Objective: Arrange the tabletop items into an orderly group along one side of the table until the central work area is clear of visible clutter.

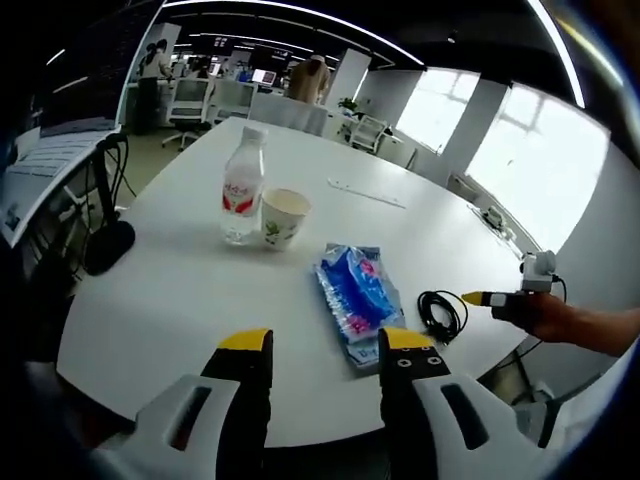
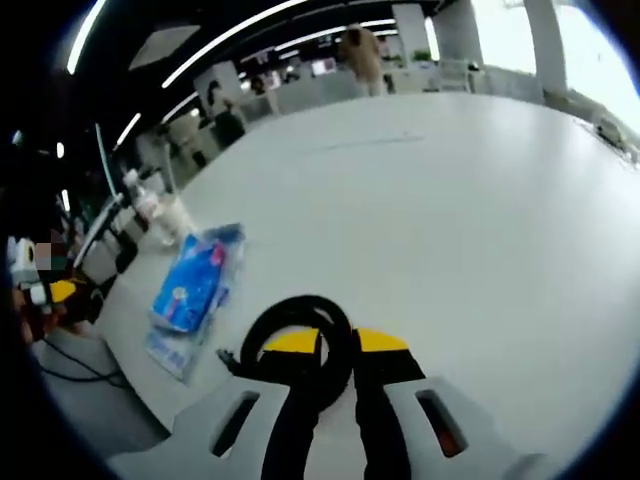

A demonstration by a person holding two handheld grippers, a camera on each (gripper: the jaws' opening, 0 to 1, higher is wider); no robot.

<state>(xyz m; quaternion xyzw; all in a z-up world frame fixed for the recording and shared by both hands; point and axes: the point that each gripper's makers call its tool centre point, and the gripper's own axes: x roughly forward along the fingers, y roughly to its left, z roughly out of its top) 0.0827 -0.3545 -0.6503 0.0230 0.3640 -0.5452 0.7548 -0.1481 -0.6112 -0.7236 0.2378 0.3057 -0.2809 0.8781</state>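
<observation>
An open office surrounds a white table [image 1: 180, 290]. Toward its far edge a water bottle [image 1: 243, 187] stands touching a paper cup [image 1: 283, 218]. A blue packet [image 1: 356, 295] lies near the front edge. The left gripper [image 1: 328, 350] hovers with jaws apart. The right gripper [image 2: 335, 342] is clamped on the black cable coil [image 2: 300, 335] at the front corner.

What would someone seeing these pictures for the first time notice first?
Probably the bright blue packet lying flat near the middle of the white table, with a water bottle and a paper cup side by side beyond it. Next, the coiled black cable, which the right gripper is closing on at the table's edge, while the left gripper hovers open in front of the packet.
</observation>
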